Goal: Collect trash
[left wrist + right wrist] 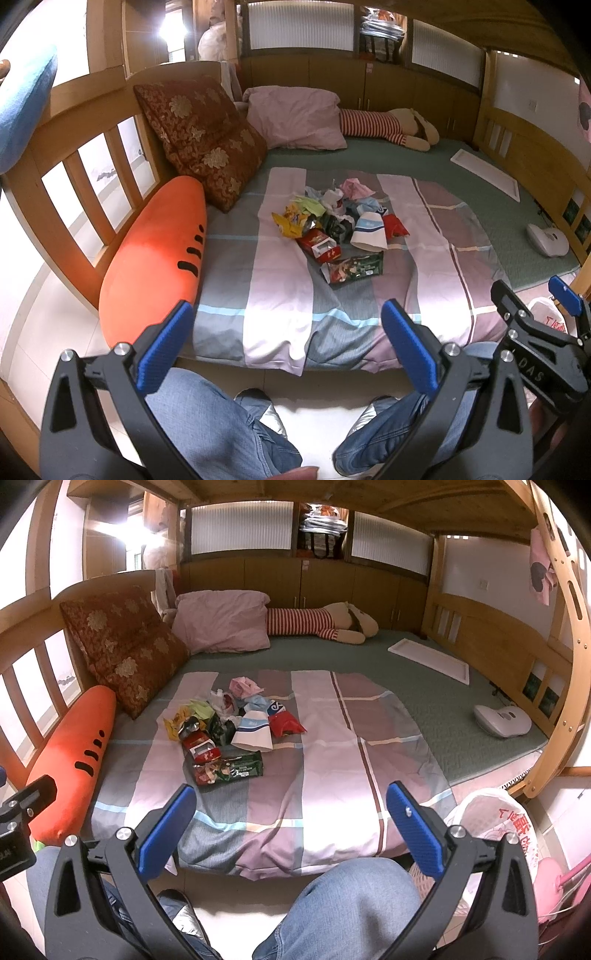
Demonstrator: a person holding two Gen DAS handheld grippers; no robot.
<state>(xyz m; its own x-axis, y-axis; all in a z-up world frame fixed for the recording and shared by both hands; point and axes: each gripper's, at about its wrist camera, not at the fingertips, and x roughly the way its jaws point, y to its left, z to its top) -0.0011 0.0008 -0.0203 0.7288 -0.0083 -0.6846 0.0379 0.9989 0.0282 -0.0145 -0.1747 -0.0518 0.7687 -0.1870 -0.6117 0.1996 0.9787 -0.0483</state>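
A pile of trash (338,221) lies on the striped bedsheet (280,295) in the middle of the bed; it also shows in the right wrist view (229,727). It holds crumpled wrappers, a white paper cup (369,232), a red box (319,247) and a green-red snack bag (229,770) nearest the bed's front edge. My left gripper (288,347) is open and empty, held low in front of the bed above the person's knees. My right gripper (291,830) is open and empty, beside it on the right. A white plastic bag (495,819) sits at the right of the bed.
An orange carrot pillow (155,266) and a brown cushion (203,140) lie along the wooden headboard (74,155) at left. A pink pillow (295,118) and a striped plush toy (388,127) lie at the back. A white tray (430,659) and a white device (502,720) lie at right.
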